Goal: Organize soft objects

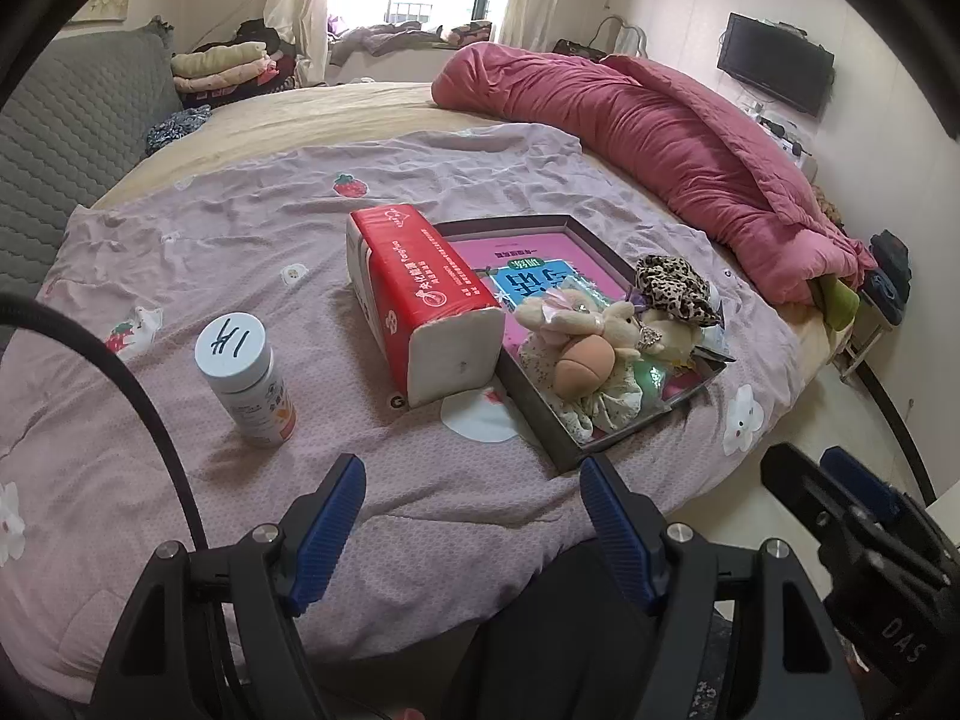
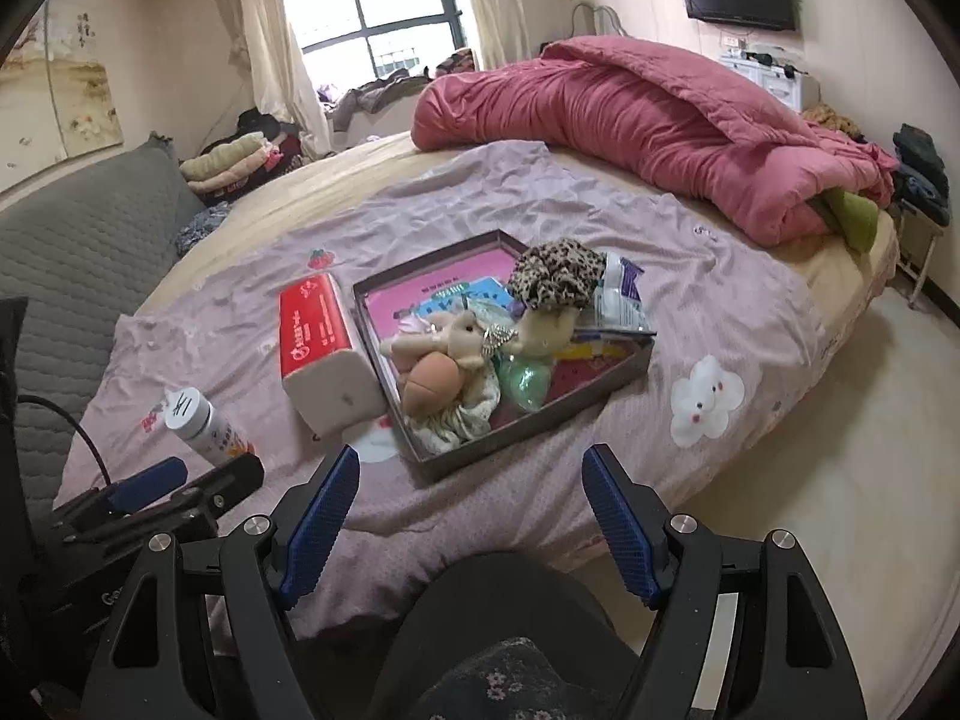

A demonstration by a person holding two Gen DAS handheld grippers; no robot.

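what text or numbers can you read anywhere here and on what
"DAS" on the right gripper's black body.
A handwritten mark, roughly "1H", on the white bottle cap.
Chinese print on the red tissue pack: too small to read.
Large Chinese characters on the blue card in the box: upside down, not legible.
Bottle label: blurred.

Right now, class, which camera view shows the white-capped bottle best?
The left wrist view: the bottle stands whole and near, its cap writing and label clear. The right wrist view shows it smaller, at the edge, its base hidden behind the left gripper.
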